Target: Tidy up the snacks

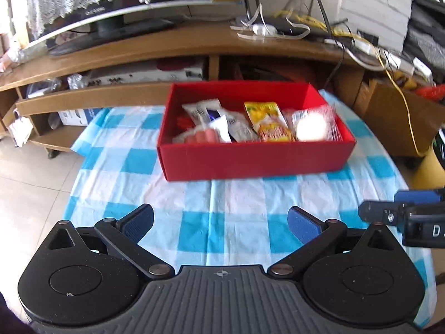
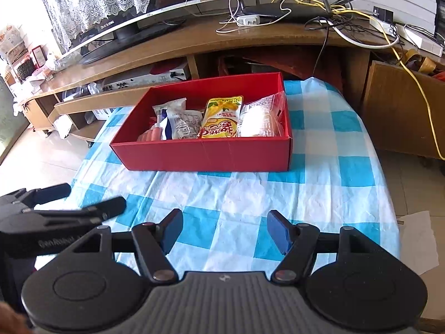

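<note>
Each black hand-held gripper (image 2: pixel 224 229) has blue pads (image 1: pixel 301 224), round pivots and a ribbed grey base.

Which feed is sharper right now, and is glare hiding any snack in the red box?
Left wrist view: motion-smeared, and glare whites out the clear plastic packet at the right end of the red cardboard box. Right wrist view: sharp, the yellow snack pouch is readable, though that clear packet still glares.
</note>
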A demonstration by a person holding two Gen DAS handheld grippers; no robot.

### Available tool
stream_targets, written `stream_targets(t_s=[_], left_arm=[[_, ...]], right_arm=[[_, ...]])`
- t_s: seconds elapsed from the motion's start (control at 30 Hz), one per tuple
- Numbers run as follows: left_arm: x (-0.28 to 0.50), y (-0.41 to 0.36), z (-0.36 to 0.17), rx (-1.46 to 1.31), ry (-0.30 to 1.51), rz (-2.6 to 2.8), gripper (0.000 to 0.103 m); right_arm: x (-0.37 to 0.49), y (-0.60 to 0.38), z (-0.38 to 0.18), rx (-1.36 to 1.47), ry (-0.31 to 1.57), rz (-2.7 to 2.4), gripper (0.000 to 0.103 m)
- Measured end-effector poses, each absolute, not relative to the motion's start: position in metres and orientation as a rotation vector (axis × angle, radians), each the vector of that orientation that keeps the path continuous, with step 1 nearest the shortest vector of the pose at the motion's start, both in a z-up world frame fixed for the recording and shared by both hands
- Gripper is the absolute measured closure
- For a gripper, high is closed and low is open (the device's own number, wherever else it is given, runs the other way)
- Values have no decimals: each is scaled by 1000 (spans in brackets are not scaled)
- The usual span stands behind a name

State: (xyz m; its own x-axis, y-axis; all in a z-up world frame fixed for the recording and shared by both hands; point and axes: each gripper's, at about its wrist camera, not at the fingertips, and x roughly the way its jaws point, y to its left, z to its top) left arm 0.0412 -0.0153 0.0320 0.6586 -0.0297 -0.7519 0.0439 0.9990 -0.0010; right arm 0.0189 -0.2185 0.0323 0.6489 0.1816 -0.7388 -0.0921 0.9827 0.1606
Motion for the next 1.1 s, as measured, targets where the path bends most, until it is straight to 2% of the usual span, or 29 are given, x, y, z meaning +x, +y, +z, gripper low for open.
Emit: stream_targets(t_s=[1.1], left_arm=[[40,-22,20,-3,914,-32,1]], right_arm=[[23,-214,13,92,935,131,24]])
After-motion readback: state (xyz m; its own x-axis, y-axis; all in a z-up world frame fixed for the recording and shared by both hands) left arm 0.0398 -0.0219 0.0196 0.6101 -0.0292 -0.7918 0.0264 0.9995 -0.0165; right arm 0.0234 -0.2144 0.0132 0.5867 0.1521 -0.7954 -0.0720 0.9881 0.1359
